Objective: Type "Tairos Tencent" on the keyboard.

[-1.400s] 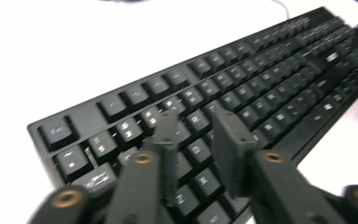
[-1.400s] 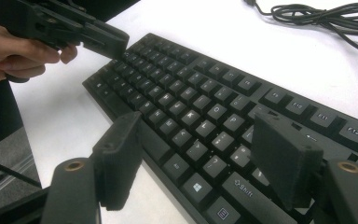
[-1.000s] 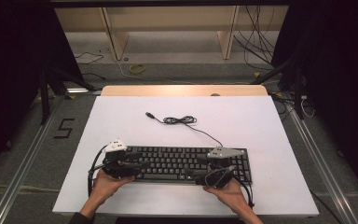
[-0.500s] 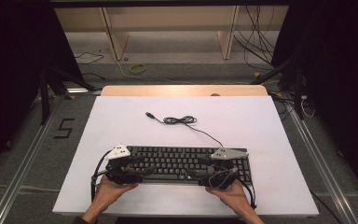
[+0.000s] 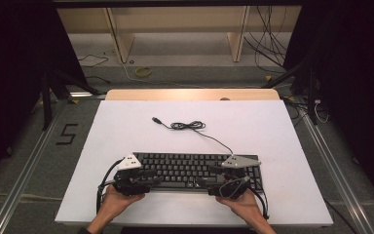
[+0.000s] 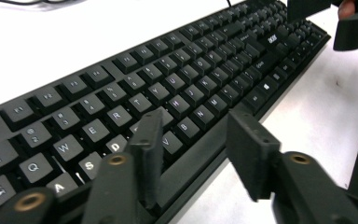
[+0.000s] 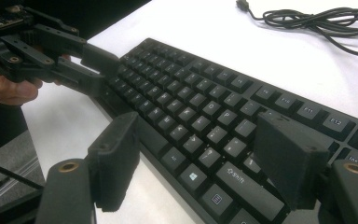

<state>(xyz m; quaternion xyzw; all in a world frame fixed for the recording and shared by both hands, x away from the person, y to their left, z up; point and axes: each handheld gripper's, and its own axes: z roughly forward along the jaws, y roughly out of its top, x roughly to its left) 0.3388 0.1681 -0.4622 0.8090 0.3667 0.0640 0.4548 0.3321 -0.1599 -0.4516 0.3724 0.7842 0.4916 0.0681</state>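
Left hand (image 5: 111, 204): seen at the near left edge of the white table (image 5: 282, 126), wrapped around the left gripper.
Left gripper (image 5: 148, 176): laid over the near left end of the keyboard; its jaws are spread, one set down on the letter keys, the other held off the near edge above the table, so the front rim is straddled but not pinched.
Keyboard (image 5: 190, 168): a black one, laid flat across the near middle of the table, long side left to right.
Keyboard cable (image 5: 190, 126): run from the far right of the keyboard to a loose coil on the far middle of the table, plug end lying free.
Right gripper (image 5: 209, 176): placed at the near right part of the keyboard; jaws spread wide across its front edge, nothing clamped.
Right hand (image 5: 246, 204): seen at the near right edge, closed around the right gripper.
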